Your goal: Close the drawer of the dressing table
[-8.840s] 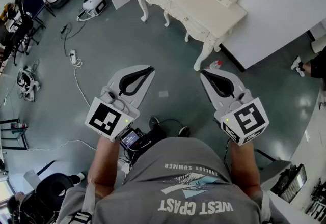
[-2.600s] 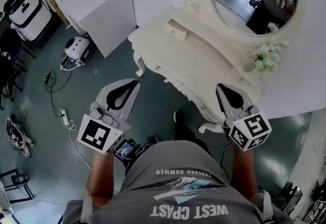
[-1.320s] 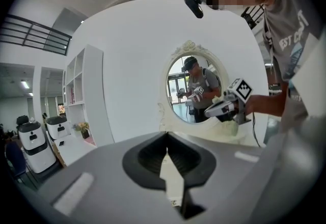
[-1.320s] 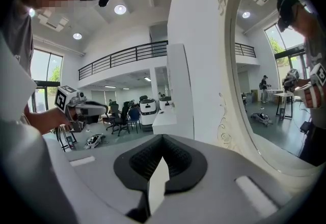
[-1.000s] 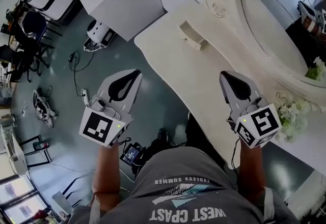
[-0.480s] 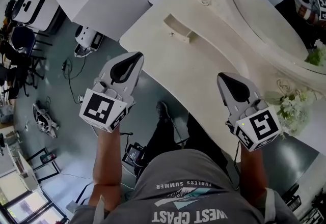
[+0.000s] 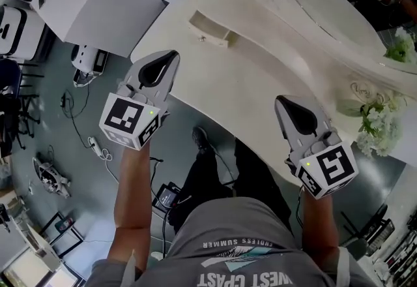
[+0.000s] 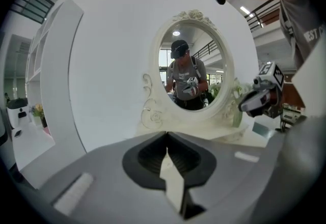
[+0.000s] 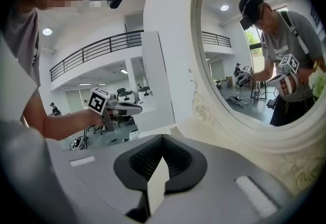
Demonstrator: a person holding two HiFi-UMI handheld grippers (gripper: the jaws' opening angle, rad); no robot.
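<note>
The dressing table (image 7: 251, 74) hides its front, and its drawer (image 7: 210, 29) is possibly ajar.

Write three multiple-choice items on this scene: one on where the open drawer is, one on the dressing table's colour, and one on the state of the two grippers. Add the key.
1. Where is the small open drawer?
A. on the floor
B. on the table top, ahead of the left gripper
C. hanging under the table top

2. What colour is the dressing table?
A. cream
B. black
C. red

3. How do the two grippers stand?
A. both open
B. left one shut on the drawer knob
C. both shut, holding nothing

Key:
1 B: the head view shows it standing on the top, beyond that gripper's tip.
2 A: the top and its carved trim are pale cream.
3 C: the view of the left gripper and that of the right gripper each show jaws together with nothing between.
</note>
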